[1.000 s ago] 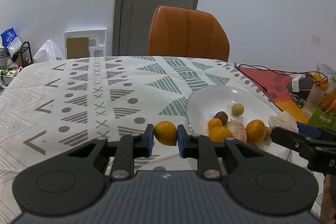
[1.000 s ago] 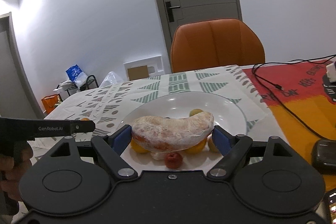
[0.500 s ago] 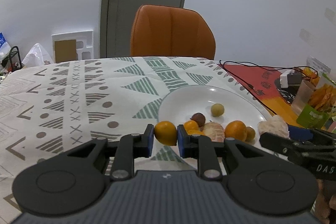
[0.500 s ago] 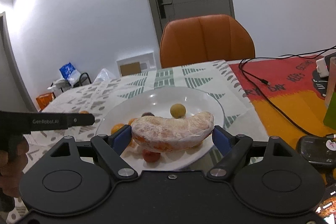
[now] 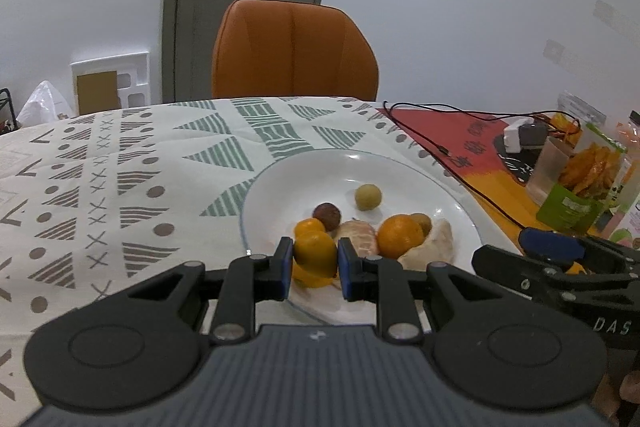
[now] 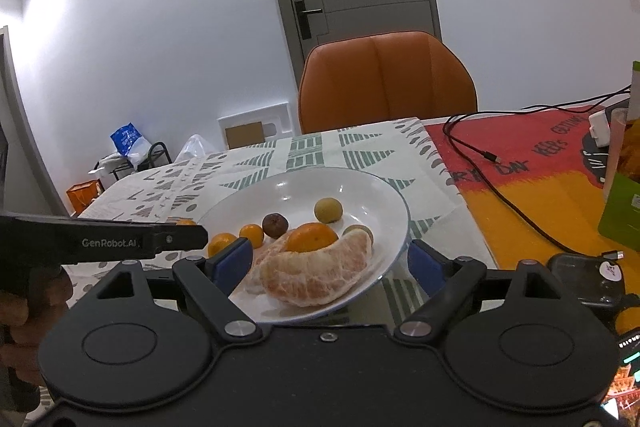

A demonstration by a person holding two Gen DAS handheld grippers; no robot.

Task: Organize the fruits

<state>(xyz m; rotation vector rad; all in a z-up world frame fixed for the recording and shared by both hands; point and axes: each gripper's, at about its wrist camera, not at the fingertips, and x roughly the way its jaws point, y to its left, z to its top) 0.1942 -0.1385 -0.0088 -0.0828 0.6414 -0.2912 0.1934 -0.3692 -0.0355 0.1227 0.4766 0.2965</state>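
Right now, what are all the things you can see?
plate: 1, white, on tablecloth
oranges: 3, orange, on plate
peeled tangerine: 1, pale orange, on plate
pomelo slice: 1, pinkish, plate's near edge
dark fruit: 1, brown-red, on plate
green fruits: 2, yellow-green, on plate
tablecloth: 1, white, patterned
chair: 1, orange, behind table
cable: 1, black, on red mat
left claw: 1, black-blue, shut on orange
right claw: 1, black-blue, open by plate

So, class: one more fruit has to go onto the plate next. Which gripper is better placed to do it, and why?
Left. The left gripper is shut on a small orange fruit over the near rim of the white plate. The right gripper is open, and the peeled segment already lies on the plate.
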